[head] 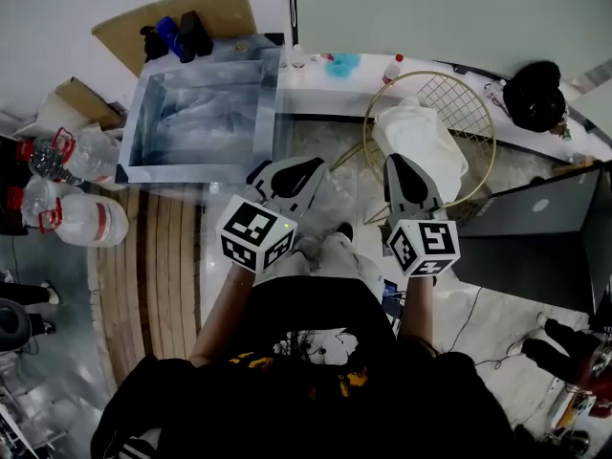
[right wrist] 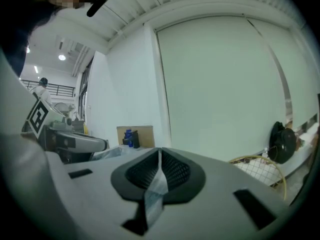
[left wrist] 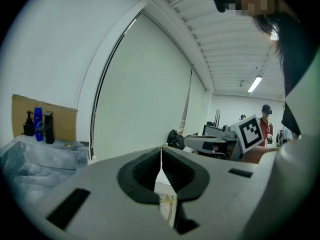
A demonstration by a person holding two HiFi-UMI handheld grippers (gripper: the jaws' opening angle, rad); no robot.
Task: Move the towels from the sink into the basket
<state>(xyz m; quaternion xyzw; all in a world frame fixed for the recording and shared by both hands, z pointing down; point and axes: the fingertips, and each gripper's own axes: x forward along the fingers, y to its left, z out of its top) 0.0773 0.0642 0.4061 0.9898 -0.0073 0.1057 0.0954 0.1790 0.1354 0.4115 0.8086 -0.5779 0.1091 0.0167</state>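
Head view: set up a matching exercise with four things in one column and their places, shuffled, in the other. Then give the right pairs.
Things
1. white towel
2. blue bottle
3. black bag
4. clear jugs

Places
A. left of the sink
B. by the cardboard behind the sink
C. in the wire basket
D. right of the wire basket

Pairs: 1-C, 2-B, 3-D, 4-A
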